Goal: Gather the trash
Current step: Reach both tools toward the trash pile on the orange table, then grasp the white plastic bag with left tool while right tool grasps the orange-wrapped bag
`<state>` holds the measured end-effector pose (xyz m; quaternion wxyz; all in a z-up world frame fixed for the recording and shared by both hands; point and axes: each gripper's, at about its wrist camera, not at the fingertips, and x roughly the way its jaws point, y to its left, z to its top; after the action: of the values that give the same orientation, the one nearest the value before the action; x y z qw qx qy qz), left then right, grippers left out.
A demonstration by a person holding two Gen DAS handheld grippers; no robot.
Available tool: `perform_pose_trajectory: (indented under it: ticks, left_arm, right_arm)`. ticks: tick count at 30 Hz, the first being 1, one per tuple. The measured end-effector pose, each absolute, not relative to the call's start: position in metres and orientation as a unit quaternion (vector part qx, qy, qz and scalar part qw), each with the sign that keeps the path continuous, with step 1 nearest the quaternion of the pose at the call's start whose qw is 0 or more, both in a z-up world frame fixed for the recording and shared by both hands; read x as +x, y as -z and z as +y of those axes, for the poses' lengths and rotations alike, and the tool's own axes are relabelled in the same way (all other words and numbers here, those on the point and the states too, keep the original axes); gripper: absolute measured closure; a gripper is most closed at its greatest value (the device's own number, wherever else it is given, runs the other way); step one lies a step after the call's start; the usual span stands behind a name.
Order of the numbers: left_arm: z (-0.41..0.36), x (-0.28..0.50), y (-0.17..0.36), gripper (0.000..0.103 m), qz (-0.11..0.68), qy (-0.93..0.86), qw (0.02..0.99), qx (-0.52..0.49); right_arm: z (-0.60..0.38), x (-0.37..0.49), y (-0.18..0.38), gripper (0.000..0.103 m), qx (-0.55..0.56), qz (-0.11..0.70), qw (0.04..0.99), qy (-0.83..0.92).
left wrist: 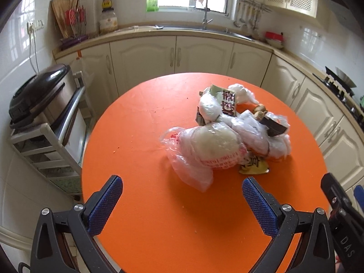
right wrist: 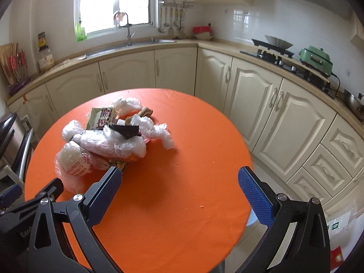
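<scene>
A heap of trash (left wrist: 236,132) sits on the round orange table (left wrist: 159,216), toward its far side from both cameras, well apart from the near edge. We see crumpled clear plastic bags (right wrist: 113,143) making up most of it; the nearest bag (left wrist: 204,150) holds something pale and carries red printing with a run of digits too small for us to read with certainty. A green-and-brown wrapper (left wrist: 227,101) bears large white Chinese characters, a dark wrapper with a zigzag edge (right wrist: 125,130) lies on top, and a yellow packet (left wrist: 253,166) with black characters pokes out beneath. Small crumbs dot the cloth. Our left gripper (left wrist: 182,204) hovers above the near tabletop, its blue-padded jaws spread wide and empty. Our right gripper (right wrist: 179,195) hangs likewise, jaws wide apart, nothing between them, its left finger (right wrist: 107,193) just short of the heap. On the other gripper's body, seen from the left wrist, we read "DAS". Behind, cream cabinets (right wrist: 257,104), a sink with tap (left wrist: 206,11) under the window, and a green cooker (right wrist: 316,58) line the counter.
</scene>
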<state>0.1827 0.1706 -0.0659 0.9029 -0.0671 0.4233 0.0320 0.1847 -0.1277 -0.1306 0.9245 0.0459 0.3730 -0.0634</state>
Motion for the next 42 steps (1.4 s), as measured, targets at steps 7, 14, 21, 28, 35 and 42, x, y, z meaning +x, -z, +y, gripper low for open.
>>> perform_pose_trajectory:
  ticks: [7, 14, 21, 28, 35, 42]
  left_arm:
    - [0.178, 0.229, 0.074, 0.001, 0.437, -0.006, 0.896, -0.077]
    - [0.179, 0.274, 0.097, 0.001, 0.467, 0.01, 0.879, -0.092]
    - [0.188, 0.291, 0.117, 0.036, 0.503, 0.048, 0.856, -0.111]
    - [0.22, 0.27, 0.1, 0.039, 0.482, 0.038, 0.87, -0.098]
    - [0.257, 0.236, 0.087, 0.039, 0.468, 0.002, 0.876, -0.116]
    - [0.252, 0.24, 0.102, 0.039, 0.483, -0.008, 0.865, -0.133]
  right_arm:
    - [-0.122, 0.22, 0.147, 0.0, 0.042, 0.399, 0.913, 0.074]
    - [-0.127, 0.248, 0.163, 0.0, 0.046, 0.426, 0.9, 0.079]
    - [-0.128, 0.259, 0.172, 0.0, 0.054, 0.439, 0.894, 0.073]
    - [-0.11, 0.26, 0.161, 0.0, 0.054, 0.425, 0.903, 0.016]
    - [-0.067, 0.272, 0.162, 0.016, 0.03, 0.437, 0.896, -0.068]
    - [-0.036, 0.297, 0.176, 0.023, -0.04, 0.443, 0.894, -0.057]
